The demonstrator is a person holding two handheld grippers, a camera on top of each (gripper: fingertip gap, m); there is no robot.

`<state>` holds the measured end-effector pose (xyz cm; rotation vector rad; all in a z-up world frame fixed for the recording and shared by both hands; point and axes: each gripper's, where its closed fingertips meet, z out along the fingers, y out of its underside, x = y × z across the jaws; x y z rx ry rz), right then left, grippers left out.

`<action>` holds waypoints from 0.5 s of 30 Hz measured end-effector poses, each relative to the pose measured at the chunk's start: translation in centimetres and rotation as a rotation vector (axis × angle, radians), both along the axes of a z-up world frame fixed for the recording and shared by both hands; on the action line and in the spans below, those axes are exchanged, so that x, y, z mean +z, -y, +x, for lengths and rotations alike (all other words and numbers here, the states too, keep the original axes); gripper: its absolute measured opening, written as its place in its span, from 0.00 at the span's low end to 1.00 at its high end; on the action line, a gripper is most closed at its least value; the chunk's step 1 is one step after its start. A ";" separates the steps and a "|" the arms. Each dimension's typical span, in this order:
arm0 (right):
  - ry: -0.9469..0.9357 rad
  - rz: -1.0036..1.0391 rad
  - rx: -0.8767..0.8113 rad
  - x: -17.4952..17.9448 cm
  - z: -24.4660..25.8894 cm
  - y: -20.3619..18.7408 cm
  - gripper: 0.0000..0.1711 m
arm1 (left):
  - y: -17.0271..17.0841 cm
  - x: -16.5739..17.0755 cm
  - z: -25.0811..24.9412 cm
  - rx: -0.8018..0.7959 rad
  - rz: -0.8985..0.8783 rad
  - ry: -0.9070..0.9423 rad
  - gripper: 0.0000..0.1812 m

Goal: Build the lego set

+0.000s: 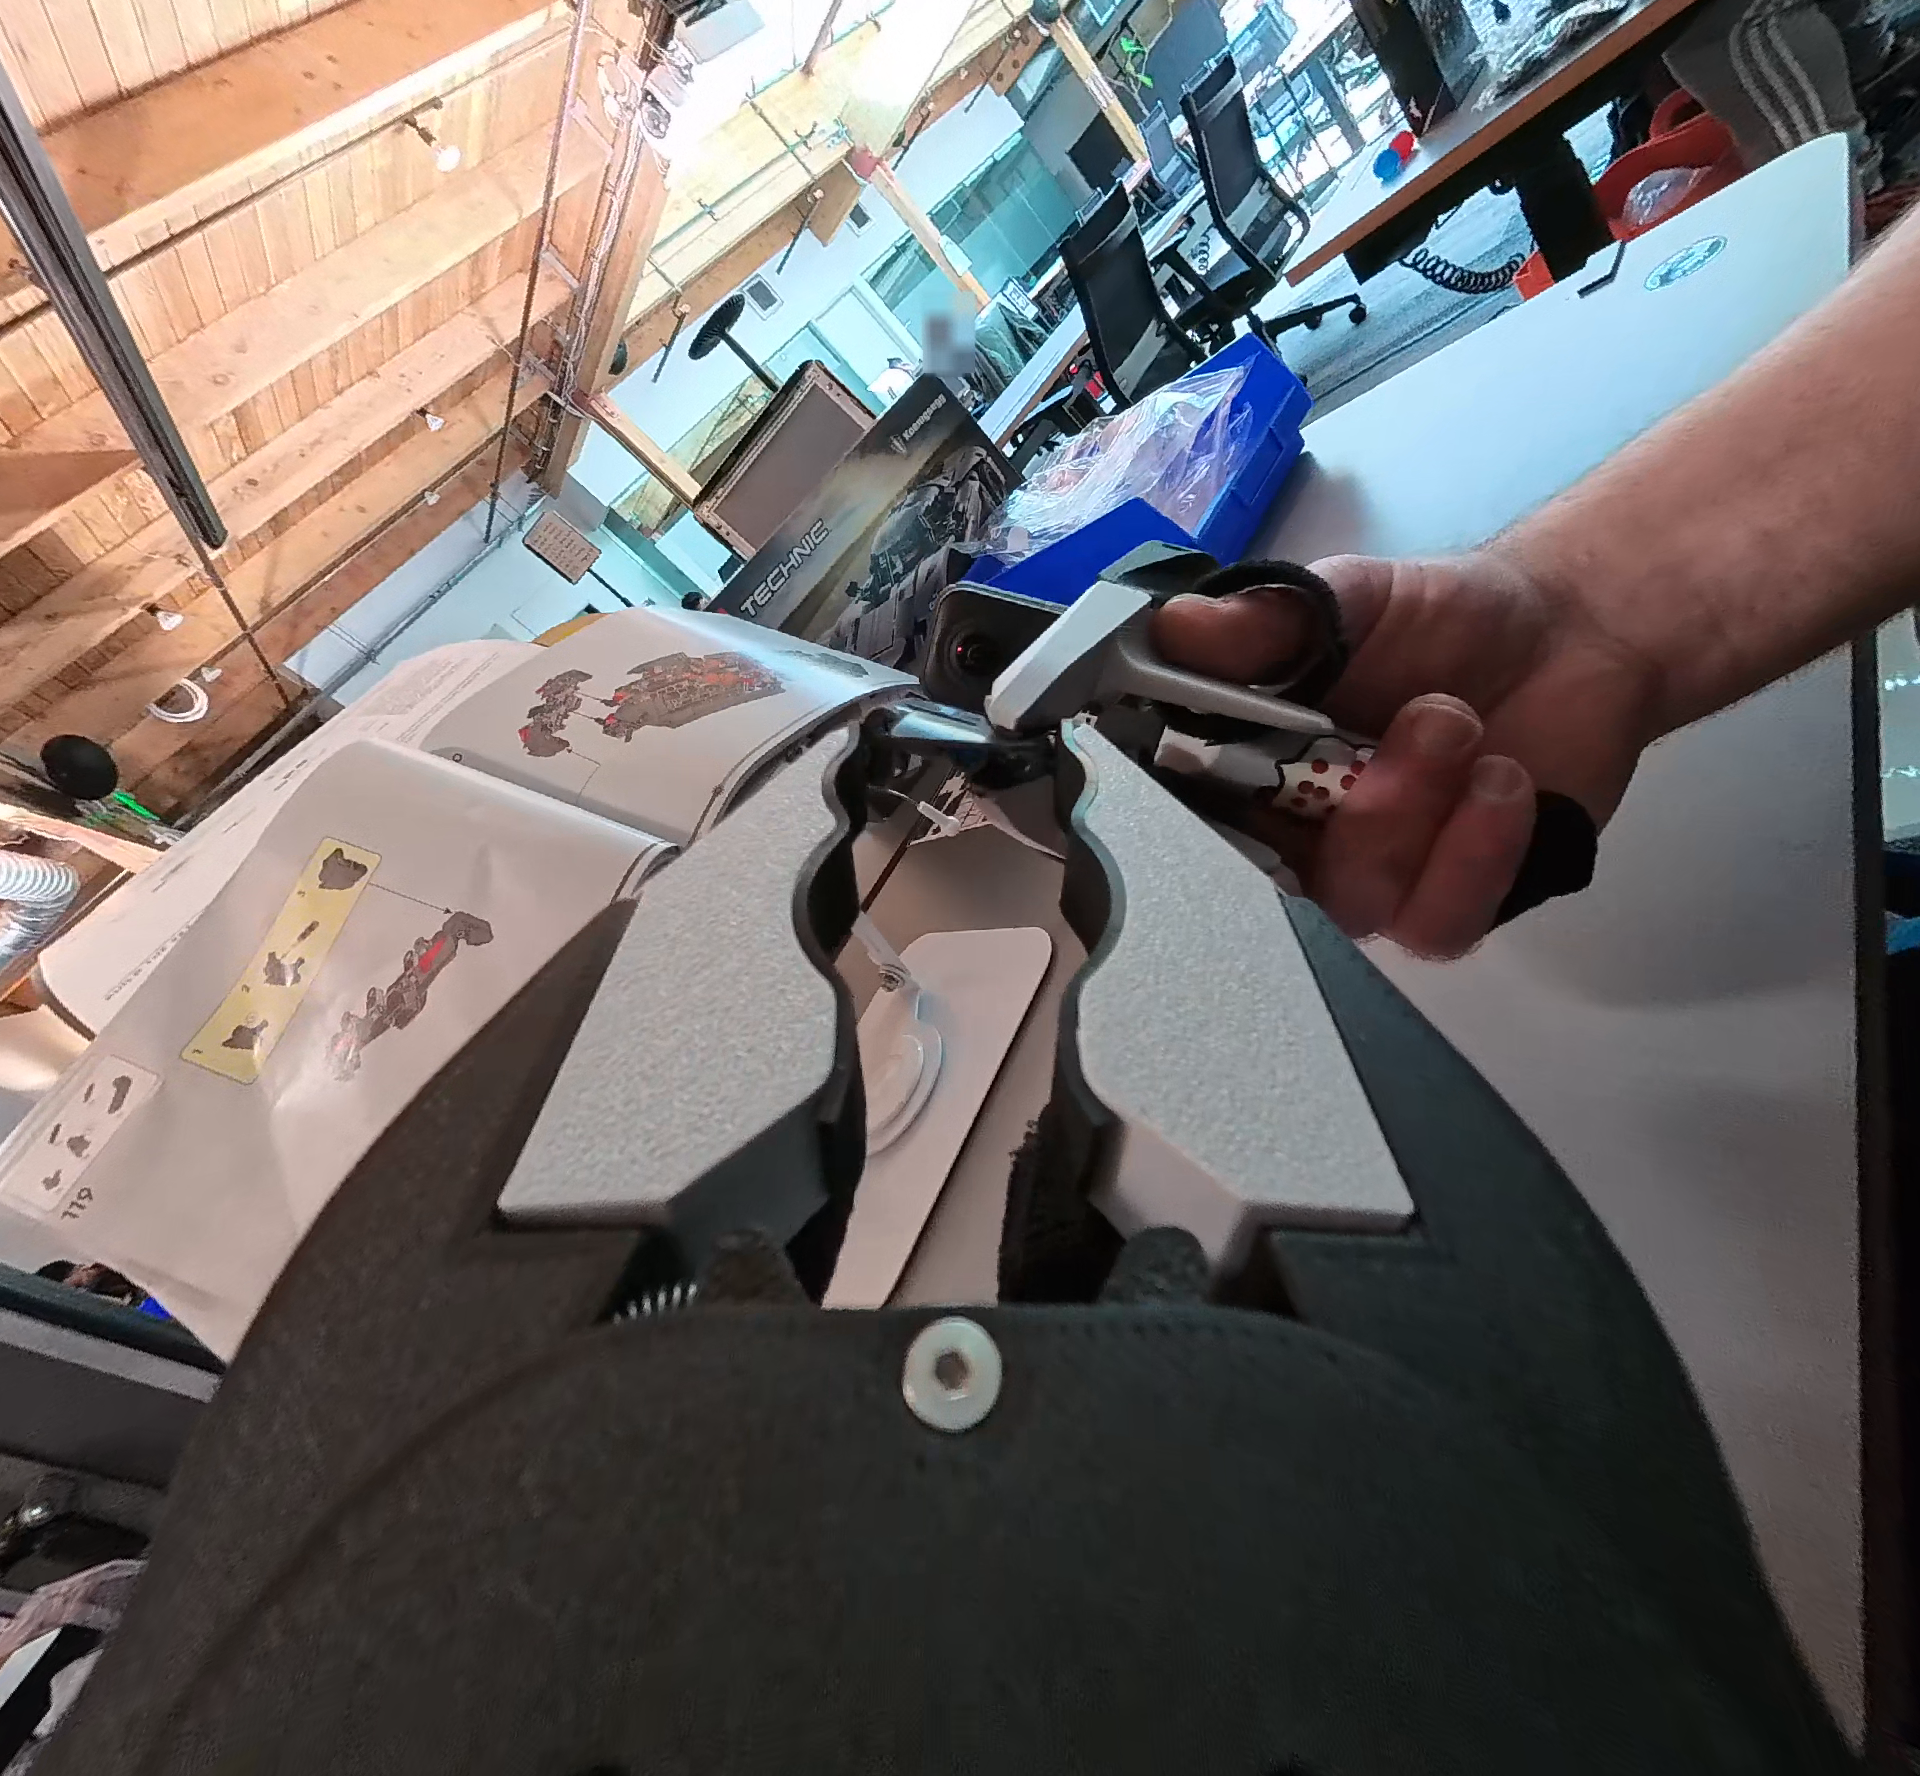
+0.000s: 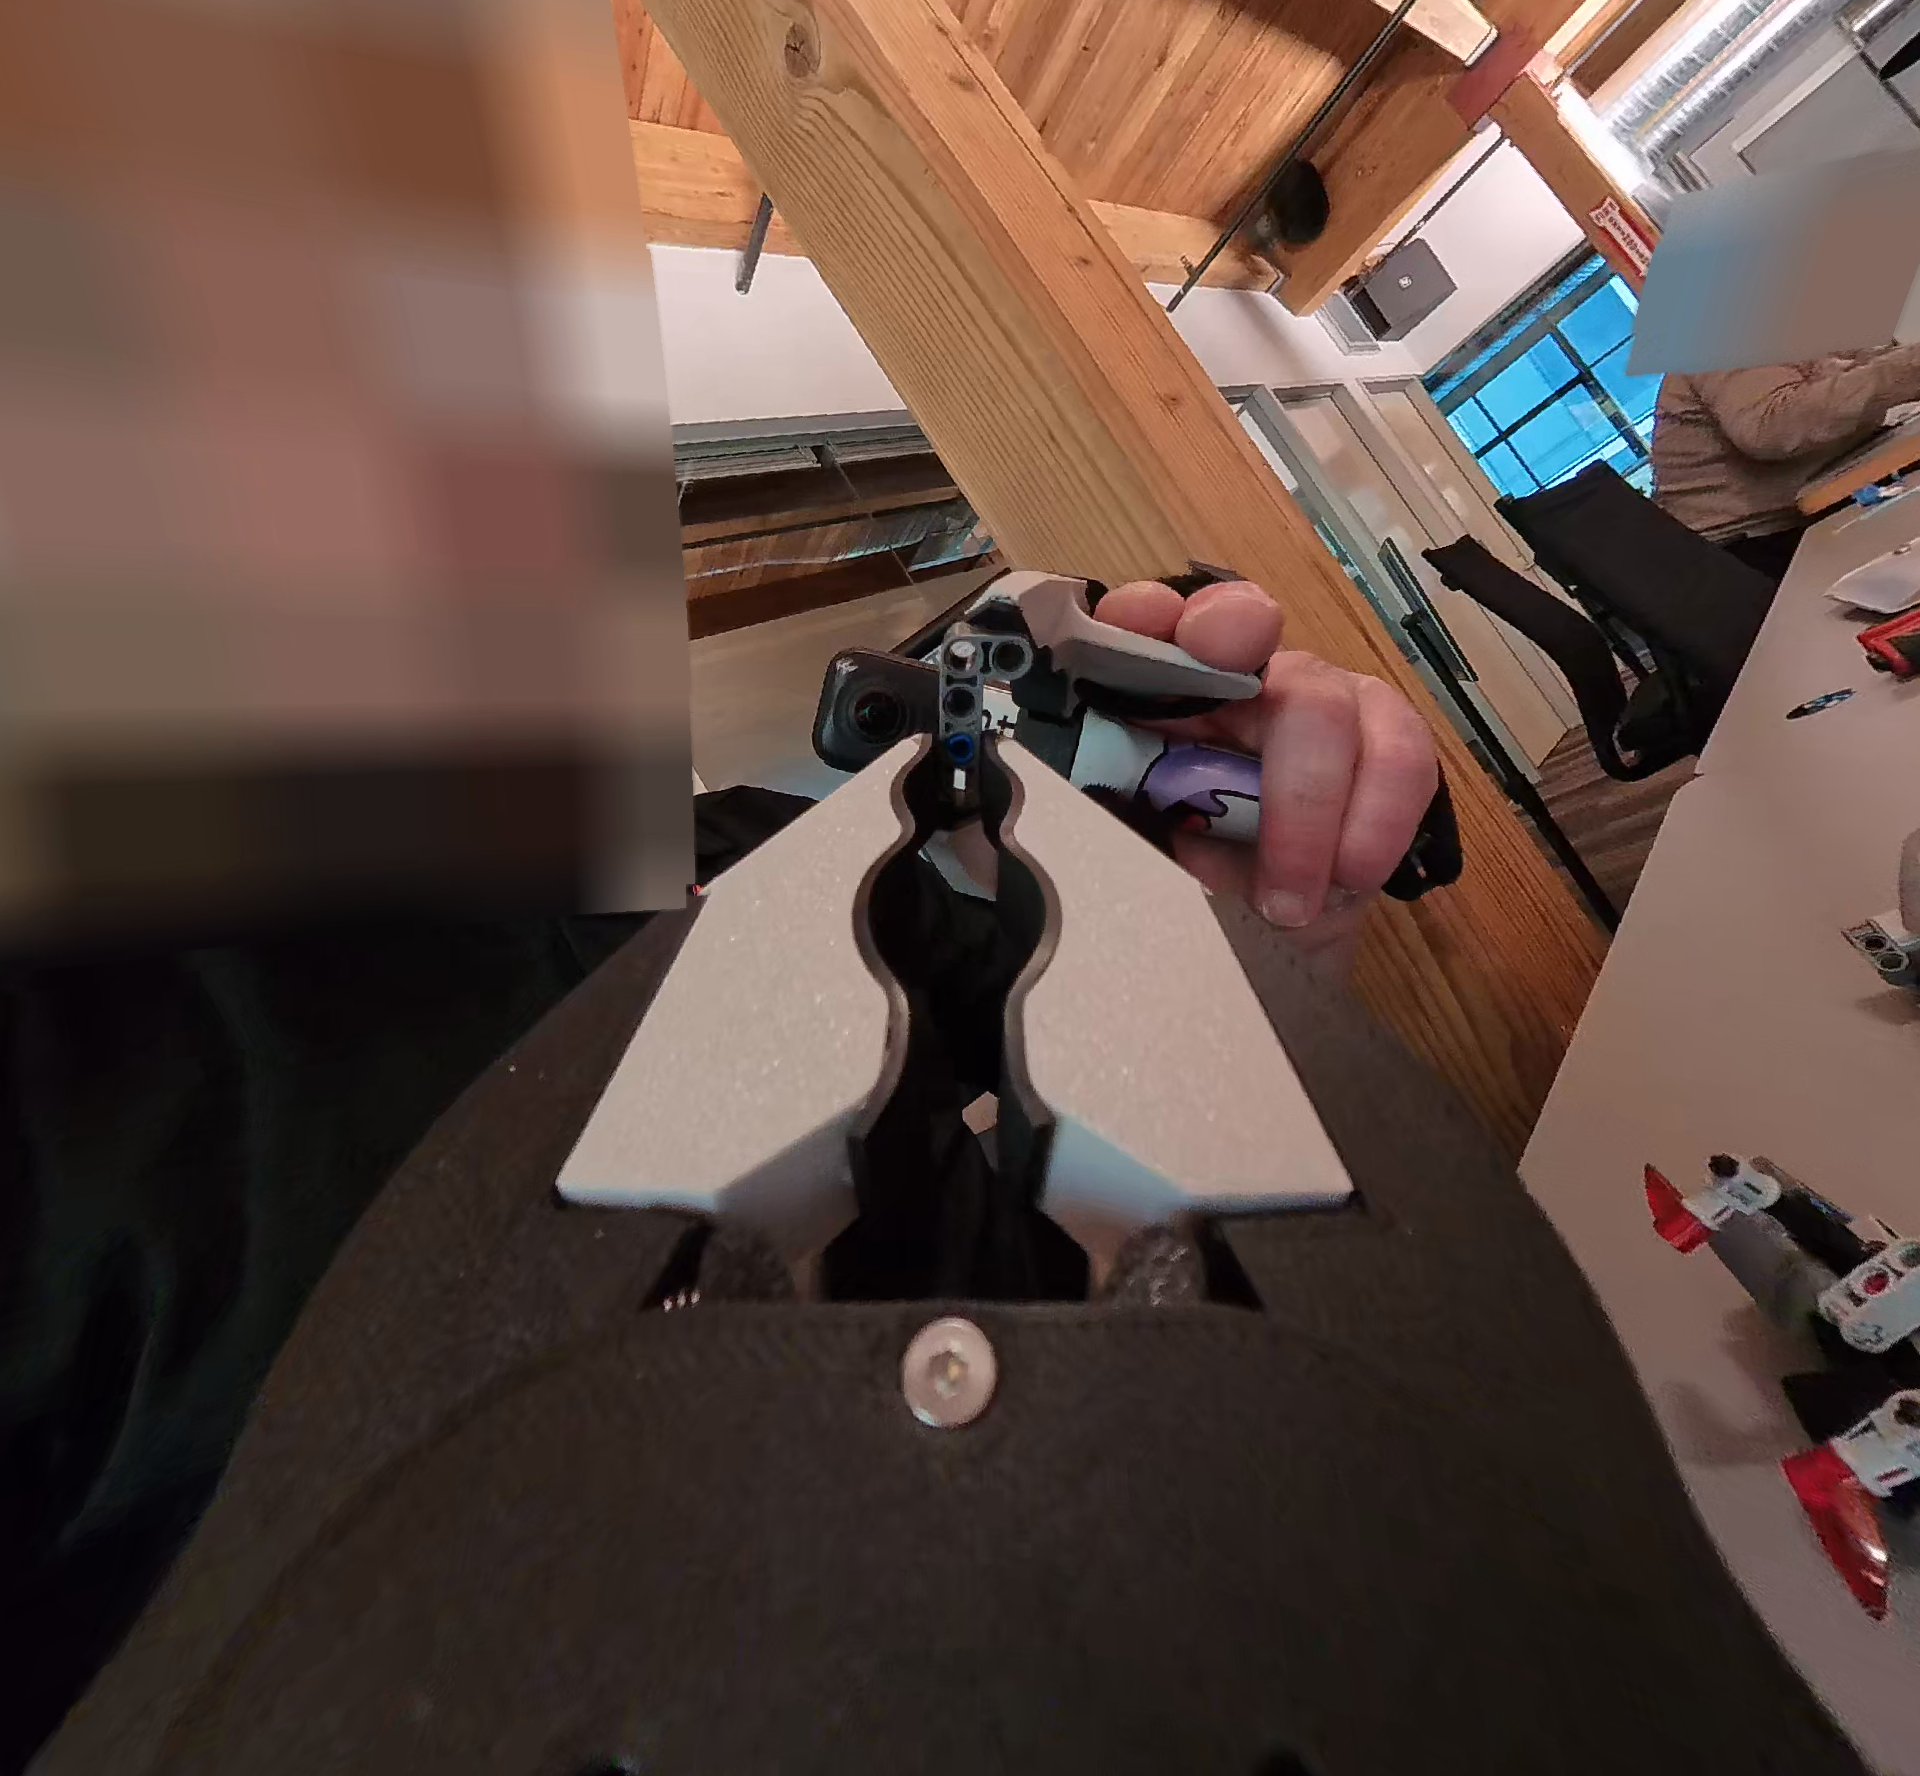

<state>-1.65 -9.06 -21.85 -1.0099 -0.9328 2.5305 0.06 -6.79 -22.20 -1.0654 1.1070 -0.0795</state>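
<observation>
Jaws of right gripper [image 2: 961, 770] pinch an L-shaped grey holed beam [image 2: 964, 682].

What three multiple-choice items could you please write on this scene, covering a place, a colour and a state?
1. In the left wrist view, where is the open instruction booklet?
A. Left of the left gripper
B. Right of it
C. Clamped in it

2. What colour is the pin in the grey beam?
A. Red
B. Yellow
C. Blue

3. What state is the right gripper in?
A. Open and empty
B. Shut on the grey beam
C. Lying on the table

Answers:
1 A, its pages spread beside the left finger.
2 C, a blue ring shows at the fingertips.
3 B, the tips pinch the beam's lower end.
</observation>
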 end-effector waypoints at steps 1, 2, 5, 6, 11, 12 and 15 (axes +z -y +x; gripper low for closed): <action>0.003 -0.001 -0.007 0.0 0.0 -0.1 0.03 | -0.1 0.0 0.0 0.003 0.000 0.000 0.18; 0.006 0.000 -0.014 -0.1 -0.1 -0.2 0.03 | -0.1 -0.1 -0.1 0.005 0.003 0.001 0.18; 0.017 0.016 -0.033 -0.2 -0.1 -0.3 0.03 | -0.2 -0.2 -0.1 0.007 0.004 0.005 0.18; 0.022 0.020 -0.040 -0.2 -0.2 -0.4 0.03 | -0.3 -0.2 -0.1 0.010 0.006 0.004 0.18; 0.048 0.029 -0.083 -0.6 -0.4 -1.0 0.03 | -0.9 -0.5 -0.3 0.028 0.007 -0.001 0.18; 0.056 0.031 -0.090 -0.7 -0.4 -1.2 0.03 | -1.0 -0.6 -0.4 0.030 0.006 -0.001 0.18; 0.074 0.040 -0.124 -0.9 -0.5 -1.7 0.04 | -1.5 -0.9 -0.4 0.034 -0.004 0.004 0.18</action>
